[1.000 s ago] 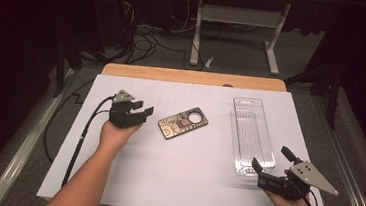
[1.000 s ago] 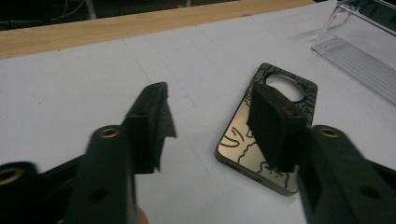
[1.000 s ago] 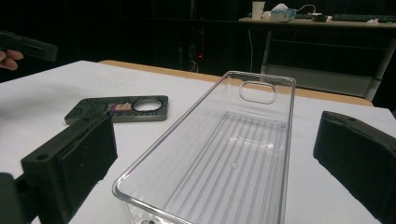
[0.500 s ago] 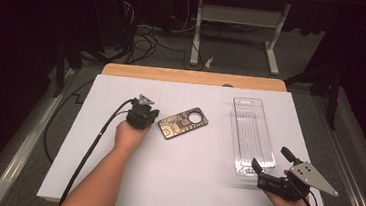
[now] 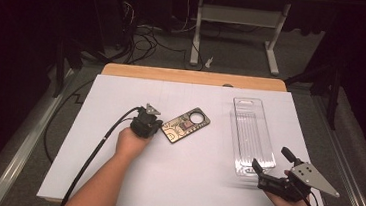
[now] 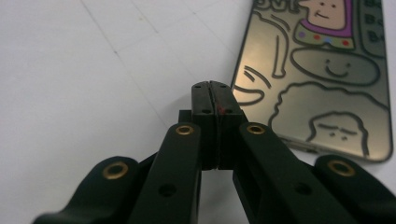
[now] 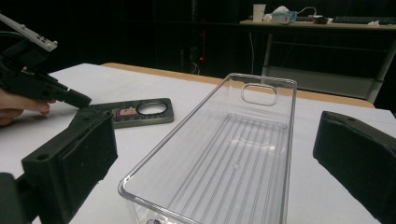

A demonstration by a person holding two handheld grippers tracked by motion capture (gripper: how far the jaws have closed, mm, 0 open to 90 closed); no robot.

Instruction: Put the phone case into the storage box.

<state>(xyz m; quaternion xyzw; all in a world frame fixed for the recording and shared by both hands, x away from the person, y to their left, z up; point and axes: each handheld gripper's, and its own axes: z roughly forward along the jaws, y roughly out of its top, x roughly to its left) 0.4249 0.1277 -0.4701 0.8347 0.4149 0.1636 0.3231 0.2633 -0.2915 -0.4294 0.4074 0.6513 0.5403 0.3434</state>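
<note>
White paper covered the table [image 5: 114, 177], and the room behind it was dark, with cables on the floor.

A phone case [image 5: 185, 125] with cartoon drawings lay flat on the paper, near the middle of the table. The left gripper [image 5: 155, 124] sat just beside its near end. In the left gripper view its fingers [image 6: 205, 100] were pressed tight together with nothing between them, and the tips rested right by the corner of the phone case [image 6: 317, 88]. I could not be sure if they touched it, because the view was so close.

A clear plastic box [image 5: 252, 135] stood to the right, well apart from the case. The right gripper [image 5: 271, 167] was at its near end with its fingers [image 7: 84, 163] spread wide, one on each side of the box [image 7: 219, 154], holding nothing.

The case was thin and flat, so closed fingers might only push it and make it slide away. The box looked light, so a bump from the right gripper could tip or shift it.

The high view showed how far the case was from the box. The left gripper view showed the little faces drawn on the case. The right gripper view showed the ribs on the box floor and its handle hole.
</note>
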